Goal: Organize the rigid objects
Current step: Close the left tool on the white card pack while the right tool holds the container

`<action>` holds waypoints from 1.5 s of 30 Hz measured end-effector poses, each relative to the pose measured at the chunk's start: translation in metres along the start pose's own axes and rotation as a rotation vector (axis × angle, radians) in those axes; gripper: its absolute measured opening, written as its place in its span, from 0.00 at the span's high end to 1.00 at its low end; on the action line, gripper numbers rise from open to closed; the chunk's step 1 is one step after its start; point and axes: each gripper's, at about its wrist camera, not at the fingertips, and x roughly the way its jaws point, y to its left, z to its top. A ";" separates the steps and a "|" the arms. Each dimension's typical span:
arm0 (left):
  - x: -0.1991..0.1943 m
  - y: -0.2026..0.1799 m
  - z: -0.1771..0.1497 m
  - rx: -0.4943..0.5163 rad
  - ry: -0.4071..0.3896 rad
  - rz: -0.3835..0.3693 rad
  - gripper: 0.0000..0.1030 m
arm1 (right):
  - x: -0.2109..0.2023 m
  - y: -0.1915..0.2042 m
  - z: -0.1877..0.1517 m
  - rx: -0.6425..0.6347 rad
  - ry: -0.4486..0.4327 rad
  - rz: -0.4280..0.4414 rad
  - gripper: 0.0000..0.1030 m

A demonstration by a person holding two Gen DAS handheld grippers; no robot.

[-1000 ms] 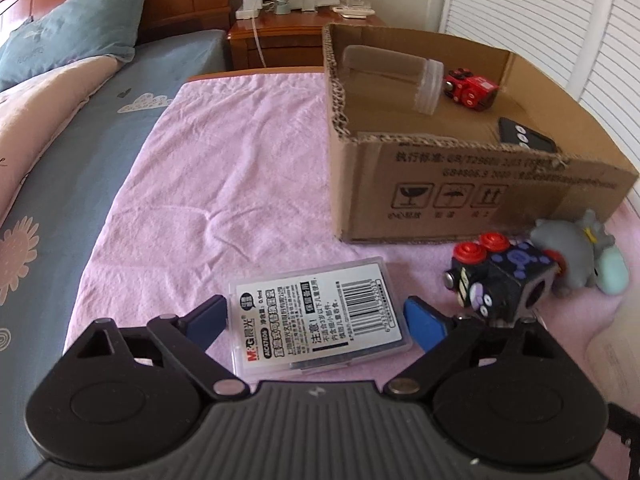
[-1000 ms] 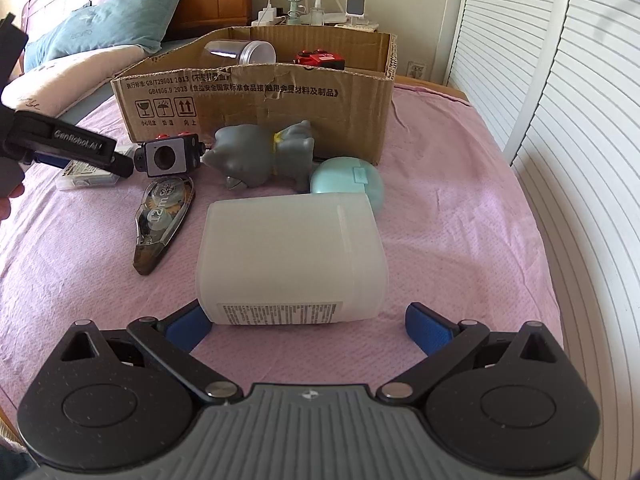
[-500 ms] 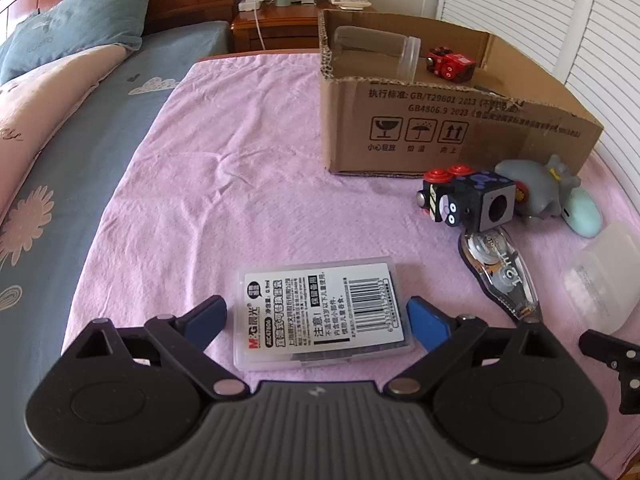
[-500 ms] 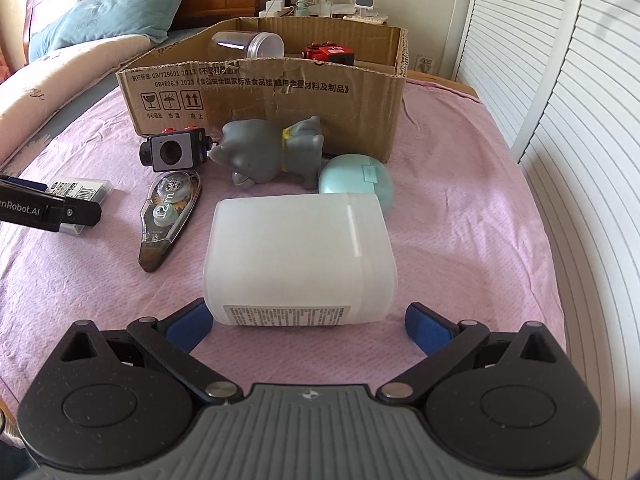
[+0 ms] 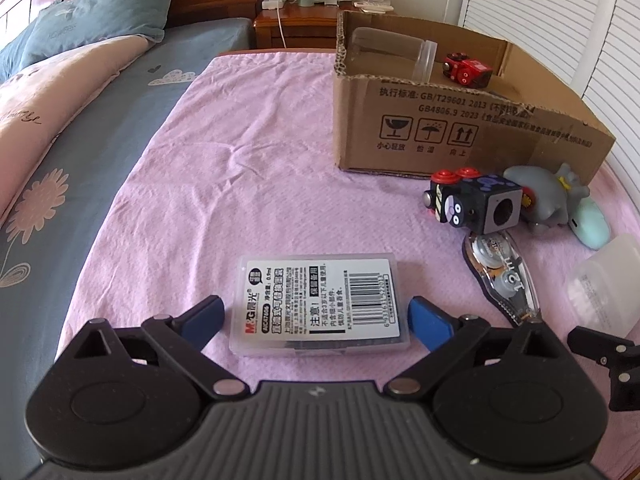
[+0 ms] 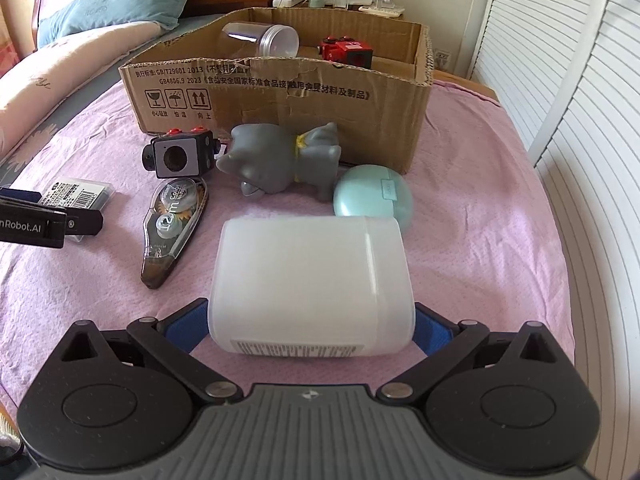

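The left gripper [image 5: 314, 314], jaws just widening, straddles a flat clear plastic case [image 5: 318, 304] untouched; the right gripper [image 6: 310, 326] brackets a frosted white rounded box [image 6: 310, 284], contact unclear.

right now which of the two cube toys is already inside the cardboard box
The red cube toy, lying in the cardboard box beside the clear jar. The black cube toy with red buttons sits outside on the pink cloth, before the box's front wall.

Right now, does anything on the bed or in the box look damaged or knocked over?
The cardboard box has a ragged, torn front rim. Inside it, the clear jar lies on its side. In front of the box, the grey toy animal is tipped over, as is the white bottle. Nothing looks spilled.
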 end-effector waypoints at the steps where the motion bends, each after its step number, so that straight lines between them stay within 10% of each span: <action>1: 0.000 0.000 -0.001 -0.005 -0.002 0.004 0.05 | 0.000 0.001 0.001 -0.005 0.003 0.003 0.00; 24: 0.002 -0.005 0.001 -0.007 -0.035 0.005 0.07 | 0.008 0.003 0.025 -0.011 0.105 0.022 0.03; 45: -0.010 -0.006 0.011 0.196 0.003 -0.107 0.14 | -0.012 0.004 0.029 -0.058 0.083 0.033 0.16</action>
